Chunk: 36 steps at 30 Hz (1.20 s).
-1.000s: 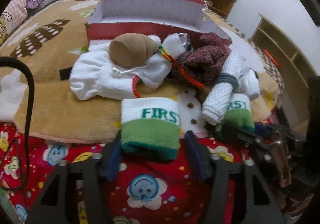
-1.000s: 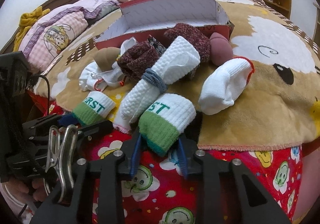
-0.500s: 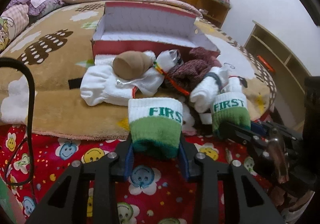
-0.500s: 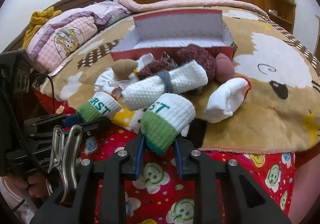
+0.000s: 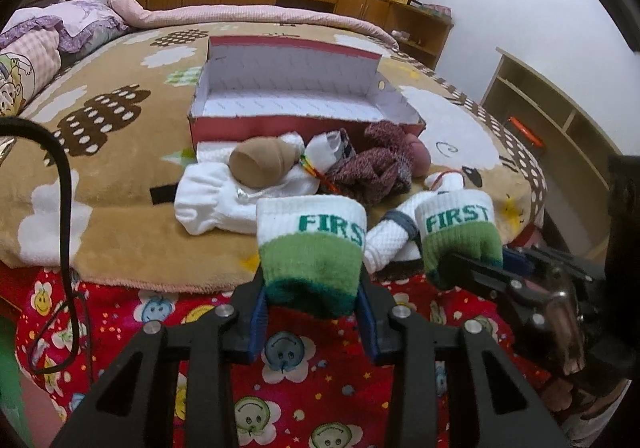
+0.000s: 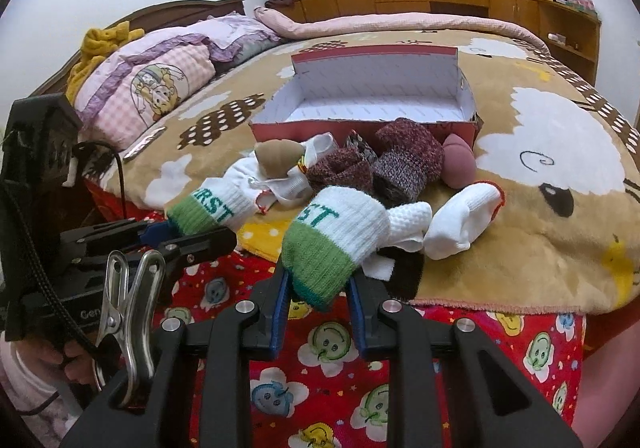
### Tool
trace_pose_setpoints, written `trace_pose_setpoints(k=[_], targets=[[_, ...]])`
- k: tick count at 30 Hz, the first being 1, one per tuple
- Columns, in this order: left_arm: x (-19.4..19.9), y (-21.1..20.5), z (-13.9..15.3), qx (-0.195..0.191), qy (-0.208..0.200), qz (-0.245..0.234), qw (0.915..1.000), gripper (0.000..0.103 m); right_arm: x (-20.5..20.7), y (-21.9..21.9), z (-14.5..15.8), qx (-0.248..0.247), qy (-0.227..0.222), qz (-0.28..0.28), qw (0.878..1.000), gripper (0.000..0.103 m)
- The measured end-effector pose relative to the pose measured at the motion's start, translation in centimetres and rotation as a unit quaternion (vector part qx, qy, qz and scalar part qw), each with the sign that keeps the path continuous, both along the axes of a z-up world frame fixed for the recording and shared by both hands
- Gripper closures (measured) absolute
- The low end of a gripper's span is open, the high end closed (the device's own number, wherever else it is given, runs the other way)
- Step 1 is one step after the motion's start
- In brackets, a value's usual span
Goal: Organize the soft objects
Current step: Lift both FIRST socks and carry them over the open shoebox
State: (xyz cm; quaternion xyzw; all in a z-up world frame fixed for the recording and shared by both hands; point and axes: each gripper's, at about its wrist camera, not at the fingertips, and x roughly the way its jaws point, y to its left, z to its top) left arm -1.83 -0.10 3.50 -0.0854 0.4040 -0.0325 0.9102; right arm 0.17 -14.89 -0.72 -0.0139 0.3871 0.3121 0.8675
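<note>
Indoors, a bed [image 5: 120, 152] under a tan cartoon blanket carries an open red box [image 5: 296, 104]. Wooden cabinets and pink curtains line the far wall. Near its edge, each gripper's fingers clench a green-and-white sock: left gripper [image 5: 312, 308], right gripper [image 6: 316, 302].

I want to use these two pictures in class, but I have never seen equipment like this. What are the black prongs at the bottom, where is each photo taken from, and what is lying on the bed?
No robot here: a person holds a two-finger gripper in each hand, each carrying a wide-angle camera looking along its fingers. One picture is from the left gripper, the other from the right gripper. Each is shut on a rolled green and white sock lettered FIRST. On the bed's brown blanket lie more rolled socks in front of an open red box, which looks empty.
</note>
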Motion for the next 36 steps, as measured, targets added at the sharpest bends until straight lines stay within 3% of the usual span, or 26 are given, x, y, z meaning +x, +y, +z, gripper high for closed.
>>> trace_pose_setpoints(k=[11, 18, 36], targets=[[1.2, -0.1, 2.9, 0.021, -0.026, -0.003, 0.9994, 0.064, 1.0, -0.3, 1.5, 0.007, 0.01, 0.016, 1.0, 0.077], [2.6, -0.1, 5.0, 0.035, -0.052, -0.002, 0.998, 0.064, 1.9, -0.1, 3.5, -0.002, -0.01, 0.018, 1.0, 0.077], [7.4, 0.8, 6.6, 0.048, -0.056, 0.014, 0.9972, 0.064, 7.3, 0.9, 6.5, -0.014, -0.046, 0.002, 0.999, 0.077]])
